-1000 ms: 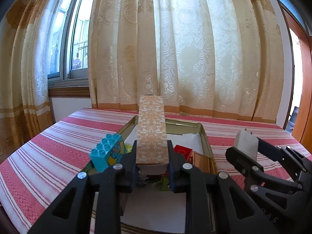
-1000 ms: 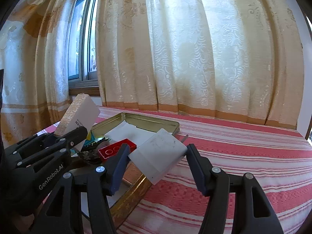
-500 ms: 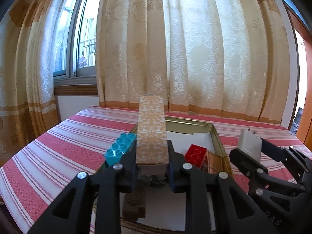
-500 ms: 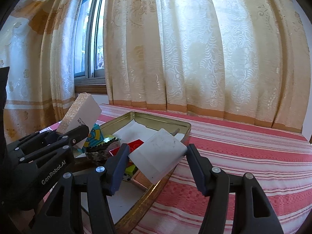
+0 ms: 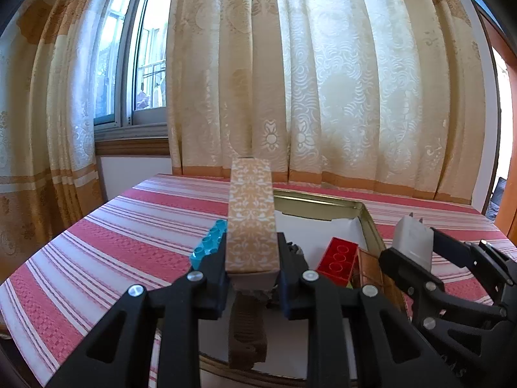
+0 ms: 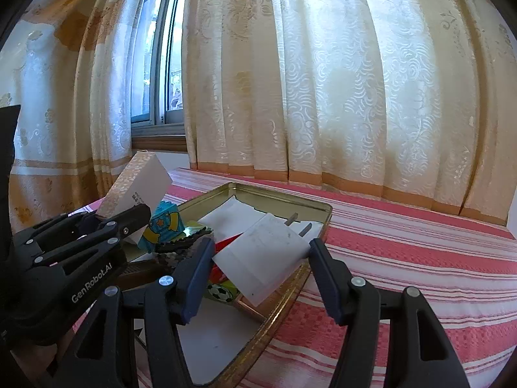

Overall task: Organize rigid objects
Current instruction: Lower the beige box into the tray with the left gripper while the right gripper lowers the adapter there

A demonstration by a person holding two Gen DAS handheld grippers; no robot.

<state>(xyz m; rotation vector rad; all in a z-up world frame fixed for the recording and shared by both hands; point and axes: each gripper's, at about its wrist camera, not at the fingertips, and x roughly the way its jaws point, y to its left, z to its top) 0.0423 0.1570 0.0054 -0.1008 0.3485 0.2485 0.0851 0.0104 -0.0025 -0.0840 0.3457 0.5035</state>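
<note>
My left gripper (image 5: 251,260) is shut on a narrow beige patterned box (image 5: 250,220), held tilted up over the near end of a gold tin tray (image 5: 323,201). In the right wrist view the left gripper (image 6: 129,218) and the box (image 6: 139,190) appear at the left. My right gripper (image 6: 260,257) is shut on a white charger plug (image 6: 263,255), prongs pointing away, above the tray's right rim (image 6: 324,226). The left wrist view also catches the right gripper (image 5: 416,253) and the charger (image 5: 415,242).
Inside the tray lie a blue brick (image 5: 209,243), a red brick (image 5: 338,258), a brown ridged piece (image 5: 247,333), a soccer-print item (image 6: 219,292) and white paper lining (image 6: 239,213). The red striped tablecloth (image 6: 420,258) stretches right; curtains and a window stand behind.
My right gripper with the charger has slid left, from beside the tray's right rim to over it. The left gripper has kept its grip on the box and hardly moved.
</note>
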